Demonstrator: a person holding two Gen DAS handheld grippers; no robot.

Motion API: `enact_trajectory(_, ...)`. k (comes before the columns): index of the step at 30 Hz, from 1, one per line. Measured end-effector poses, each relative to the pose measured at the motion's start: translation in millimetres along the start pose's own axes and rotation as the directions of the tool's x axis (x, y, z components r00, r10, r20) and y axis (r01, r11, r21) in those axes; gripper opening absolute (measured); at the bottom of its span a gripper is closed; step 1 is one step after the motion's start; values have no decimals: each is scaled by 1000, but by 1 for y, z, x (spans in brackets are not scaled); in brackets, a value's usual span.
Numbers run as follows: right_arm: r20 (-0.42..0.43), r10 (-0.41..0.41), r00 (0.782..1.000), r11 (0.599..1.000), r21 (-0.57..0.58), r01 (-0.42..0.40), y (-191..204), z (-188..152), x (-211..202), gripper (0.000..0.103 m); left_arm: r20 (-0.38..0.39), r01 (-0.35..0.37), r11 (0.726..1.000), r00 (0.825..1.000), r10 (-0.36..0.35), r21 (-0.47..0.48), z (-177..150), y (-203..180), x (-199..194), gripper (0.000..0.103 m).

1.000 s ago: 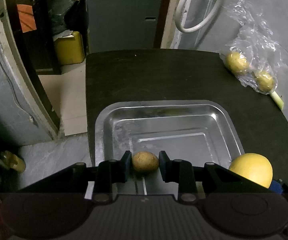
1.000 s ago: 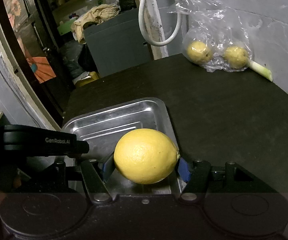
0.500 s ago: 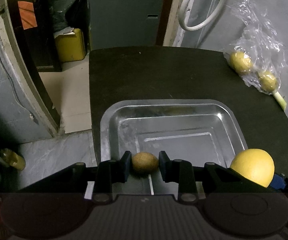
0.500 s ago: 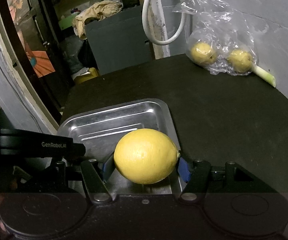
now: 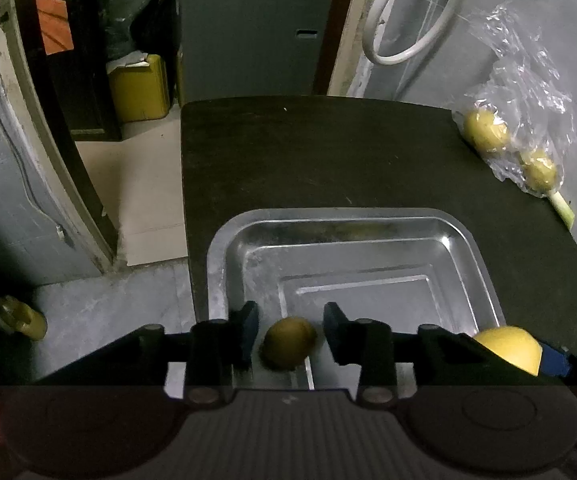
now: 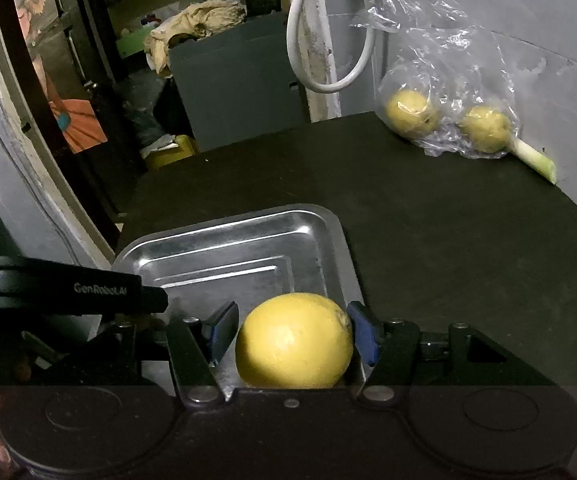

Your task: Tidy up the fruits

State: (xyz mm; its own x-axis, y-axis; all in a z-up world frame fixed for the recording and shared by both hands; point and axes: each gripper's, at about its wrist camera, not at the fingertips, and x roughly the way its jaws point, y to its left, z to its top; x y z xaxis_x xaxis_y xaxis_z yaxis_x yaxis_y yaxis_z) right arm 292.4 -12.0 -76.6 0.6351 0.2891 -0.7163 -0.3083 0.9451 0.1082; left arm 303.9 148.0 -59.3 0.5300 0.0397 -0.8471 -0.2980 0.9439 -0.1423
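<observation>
Dark worktop, steel tray at near edge. My right tongs parted round lemon over tray corner: may roll off rim. My left tongs wide, small fruit loose between: may bounce out.

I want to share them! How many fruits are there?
4: a small fruit at the left hand-held gripper, a lemon at the right hand-held gripper, two fruits in the plastic bag.
</observation>
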Motion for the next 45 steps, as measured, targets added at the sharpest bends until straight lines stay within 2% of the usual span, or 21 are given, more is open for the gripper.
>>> enact_trajectory(7,1,-12,1000,1000,-4,12,-1,-1,-1,64,3,5,1000,1000,-5,2,1,-1,-2,53)
enact_trajectory(10,17,-19,1000,1000,-17,19,0,-3,-7,71,12,4,1000,1000,-4,9,1,-3,-6,60)
enact_trajectory(14,50,-27,998,998,-47,29,2,-3,-17,78,32,-17,1000,999,16,23,4,-8,-13,78)
enact_trajectory(19,90,-41,995,997,-69,47,1,0,-30,85,49,-24,1000,999,23,17,11,-8,-20,83)
enact_trajectory(24,127,-56,990,995,-75,66,2,3,-47,93,76,-34,999,997,34,5,14,-5,-33,98)
enact_trajectory(32,165,-83,983,992,-79,97,2,4,-75,101,102,-34,999,994,37,-33,10,0,-53,102)
enact_trajectory(38,176,-128,976,984,-102,147,4,1,-96,102,122,-10,996,992,22,-91,-6,10,-75,102)
enact_trajectory(45,207,-136,969,979,-123,163,10,-7,-124,102,193,-7,996,981,24,-86,-23,21,-108,102)
